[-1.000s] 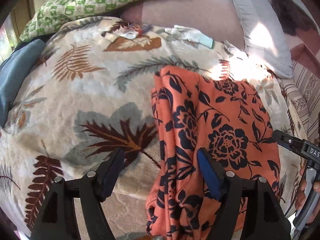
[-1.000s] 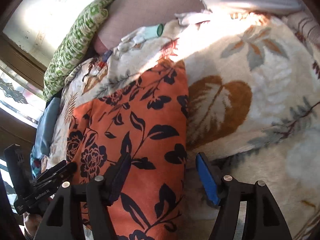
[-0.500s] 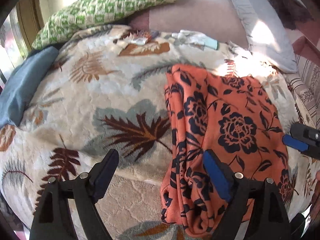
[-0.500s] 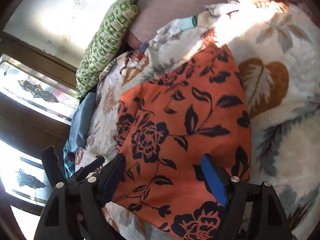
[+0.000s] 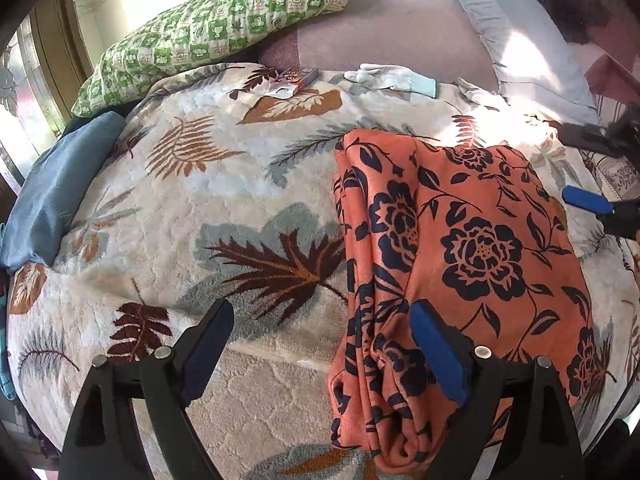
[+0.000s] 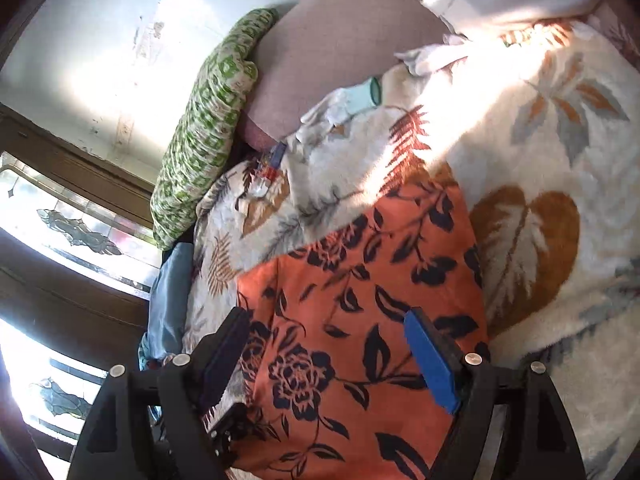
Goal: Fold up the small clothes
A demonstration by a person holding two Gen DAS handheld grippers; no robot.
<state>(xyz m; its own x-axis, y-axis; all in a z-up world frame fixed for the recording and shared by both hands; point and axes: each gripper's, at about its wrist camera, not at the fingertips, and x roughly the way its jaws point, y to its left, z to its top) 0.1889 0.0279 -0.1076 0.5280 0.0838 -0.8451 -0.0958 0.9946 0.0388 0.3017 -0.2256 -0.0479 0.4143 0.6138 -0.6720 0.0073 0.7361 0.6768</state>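
The left gripper (image 5: 324, 344) is opening, jaws wide apart and gripping nothing; the folded orange black-flowered cloth (image 5: 460, 248) lies under its blue right finger. The right gripper (image 6: 328, 344) gapes above the same cloth, clear of it

In your left wrist view, the right gripper (image 5: 600, 172) is cut off by the right edge; its upper finger is motion-blurred and only one blue-padded finger (image 5: 586, 199) reads clearly. The orange floral garment (image 5: 460, 264) runs behind your near right finger, hiding its lower folds. The small packet (image 5: 294, 80) near the pillows is too small to identify. In your right wrist view, the garment's near edge leaves the frame and the blue cloth (image 6: 170, 300) is largely hidden behind the blanket.
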